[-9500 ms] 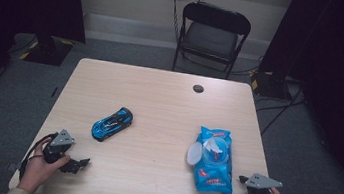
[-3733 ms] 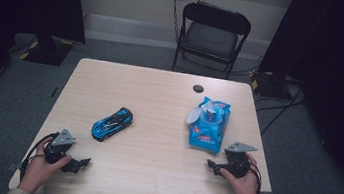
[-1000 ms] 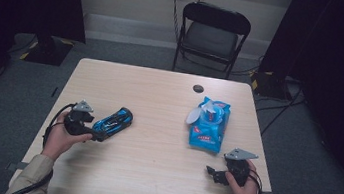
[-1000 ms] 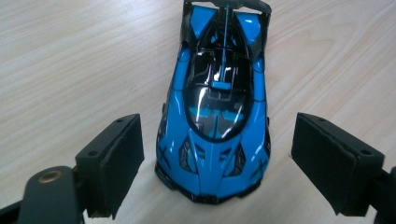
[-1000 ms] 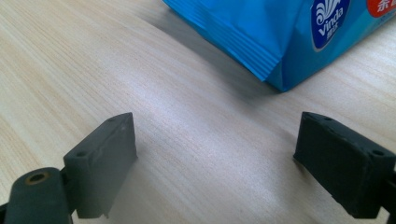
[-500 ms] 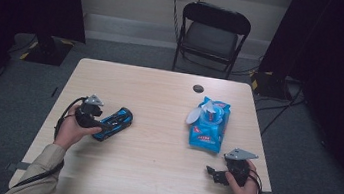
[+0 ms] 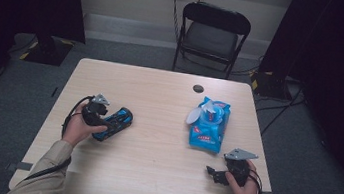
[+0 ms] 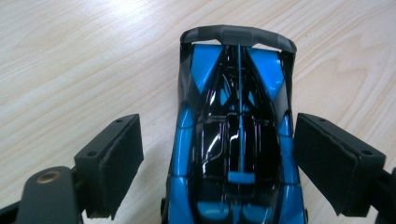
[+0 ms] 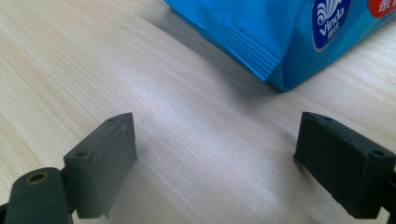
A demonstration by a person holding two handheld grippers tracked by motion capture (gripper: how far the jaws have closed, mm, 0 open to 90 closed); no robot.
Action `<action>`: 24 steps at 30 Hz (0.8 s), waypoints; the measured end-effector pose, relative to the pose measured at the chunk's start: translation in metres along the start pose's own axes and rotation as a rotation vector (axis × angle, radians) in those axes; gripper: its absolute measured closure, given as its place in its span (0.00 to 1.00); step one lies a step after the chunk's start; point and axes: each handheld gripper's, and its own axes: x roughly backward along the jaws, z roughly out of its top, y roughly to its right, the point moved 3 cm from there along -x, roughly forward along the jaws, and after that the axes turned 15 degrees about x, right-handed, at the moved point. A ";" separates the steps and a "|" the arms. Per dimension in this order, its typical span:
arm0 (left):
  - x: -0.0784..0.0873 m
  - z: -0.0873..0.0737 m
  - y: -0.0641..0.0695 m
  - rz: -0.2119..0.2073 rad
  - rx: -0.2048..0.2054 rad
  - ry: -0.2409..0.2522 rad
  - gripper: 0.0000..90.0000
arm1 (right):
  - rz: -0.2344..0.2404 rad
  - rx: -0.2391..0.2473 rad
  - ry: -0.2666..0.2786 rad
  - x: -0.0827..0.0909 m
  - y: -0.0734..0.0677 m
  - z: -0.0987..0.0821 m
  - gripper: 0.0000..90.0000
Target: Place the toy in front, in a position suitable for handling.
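High view: the left gripper (image 7: 108, 125) has moved forward over the blue toy race car (image 7: 115, 122), its 2 jaws spread wide astride it, not touching. The right gripper (image 7: 211, 173) stays wide apart, holding nothing, near the blue "Vinda" wipes pack (image 7: 208, 124) on the table (image 7: 149, 175).

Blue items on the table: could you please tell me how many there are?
2. The blue toy car lies at the left, between the open jaws of the left gripper. The blue wipes pack lies at the right, beyond the right gripper.

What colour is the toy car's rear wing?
Dark grey, on a blue and black toy car; it shows best in the left gripper view.
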 end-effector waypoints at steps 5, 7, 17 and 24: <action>-0.009 0.005 0.007 -0.010 -0.021 -0.020 0.18 | 0.000 0.000 0.000 0.000 0.000 0.000 0.13; -0.011 0.006 0.008 -0.009 -0.027 -0.023 0.18 | 0.001 0.000 0.000 0.000 0.000 0.000 0.13; -0.027 0.012 0.011 0.000 -0.026 -0.018 0.18 | 0.007 0.004 0.002 0.000 0.000 0.000 0.13; -0.036 0.013 0.016 0.010 -0.049 -0.027 0.19 | 0.008 0.006 0.002 0.000 0.000 0.000 0.13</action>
